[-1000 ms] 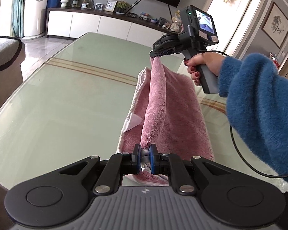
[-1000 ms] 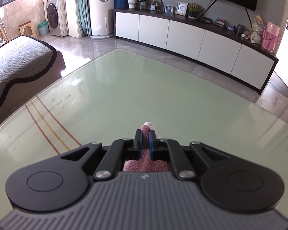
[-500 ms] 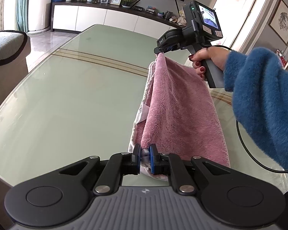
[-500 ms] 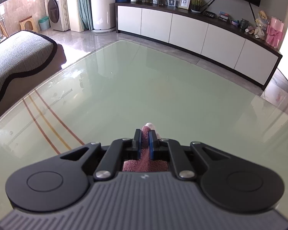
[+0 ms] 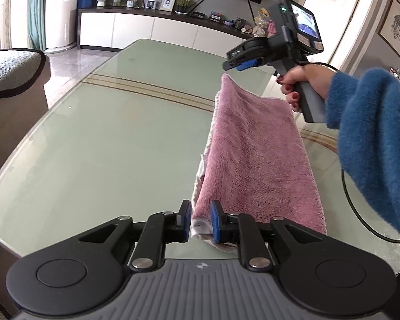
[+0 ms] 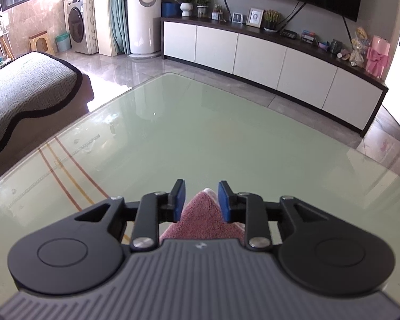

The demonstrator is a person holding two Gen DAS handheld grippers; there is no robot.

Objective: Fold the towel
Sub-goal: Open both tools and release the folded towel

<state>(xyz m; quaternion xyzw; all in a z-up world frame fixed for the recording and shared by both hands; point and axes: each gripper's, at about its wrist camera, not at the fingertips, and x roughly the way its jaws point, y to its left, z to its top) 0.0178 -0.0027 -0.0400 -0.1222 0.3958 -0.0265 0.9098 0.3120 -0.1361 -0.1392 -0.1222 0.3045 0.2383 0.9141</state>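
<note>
A pink towel [image 5: 256,160] lies folded lengthwise on the glass table [image 5: 106,146], running from near to far. My left gripper [image 5: 200,220] is at its near corner; the jaws are opening and the corner lies loose between the blue pads. My right gripper [image 5: 236,65], held by a hand in a blue sleeve, hovers just above the far corner, which has dropped clear of it. In the right wrist view the right gripper [image 6: 201,200] has its jaws opening, and the towel tip [image 6: 202,218] sits between the parted pads, untouched by them.
A grey sofa [image 5: 10,69] stands left of the table. A long white cabinet [image 6: 266,53] lines the far wall beyond the table's end. A black cable [image 5: 360,213] hangs from the right hand's grip over the table's right side.
Both grippers, shut on the towel's corners before, now have their pads apart. The raised far corner has fallen from the right gripper and the towel has sunk toward the table.
</note>
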